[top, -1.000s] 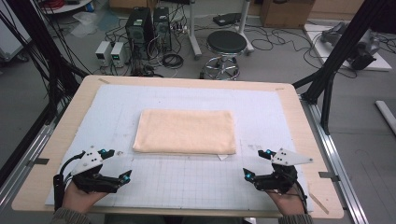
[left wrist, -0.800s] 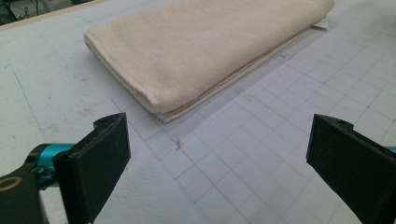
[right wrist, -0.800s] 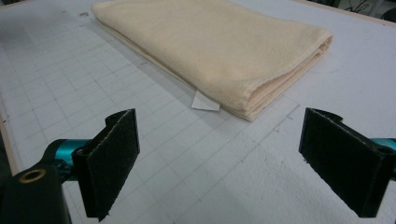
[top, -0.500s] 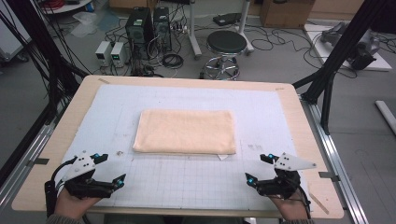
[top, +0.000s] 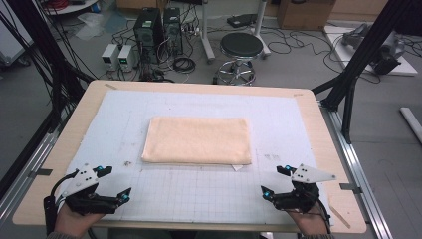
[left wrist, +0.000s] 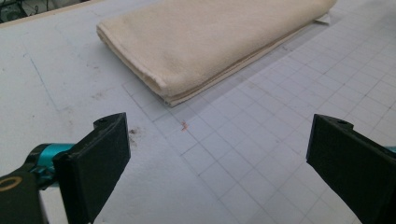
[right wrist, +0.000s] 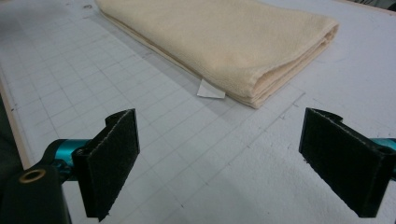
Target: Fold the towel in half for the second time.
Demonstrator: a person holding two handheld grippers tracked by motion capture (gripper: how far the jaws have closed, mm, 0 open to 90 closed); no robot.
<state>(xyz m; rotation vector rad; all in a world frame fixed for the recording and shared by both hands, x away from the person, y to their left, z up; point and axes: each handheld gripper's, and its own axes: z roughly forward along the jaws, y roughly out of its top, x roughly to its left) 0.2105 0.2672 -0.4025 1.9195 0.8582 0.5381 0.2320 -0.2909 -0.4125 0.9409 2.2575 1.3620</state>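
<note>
One folded beige towel point(top: 197, 141) lies mid-table on the gridded mat point(top: 209, 191), white tag point(right wrist: 210, 89) peeking out. Two grippers, left gripper point(top: 110, 184) and right gripper point(top: 276, 180), both spread wide and empty, have drawn back nearer the near edge.

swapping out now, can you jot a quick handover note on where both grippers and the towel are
Left gripper: open, empty, near the table's front left edge.
Right gripper: open, empty, front right.
Folded towel: flat mid-mat, apart from both grippers, a small white tag peeking out at its near edge.
Done: towel lies folded, neat.
Left: apparently nothing in hand; any next grasp would start at the towel's near corners.
</note>
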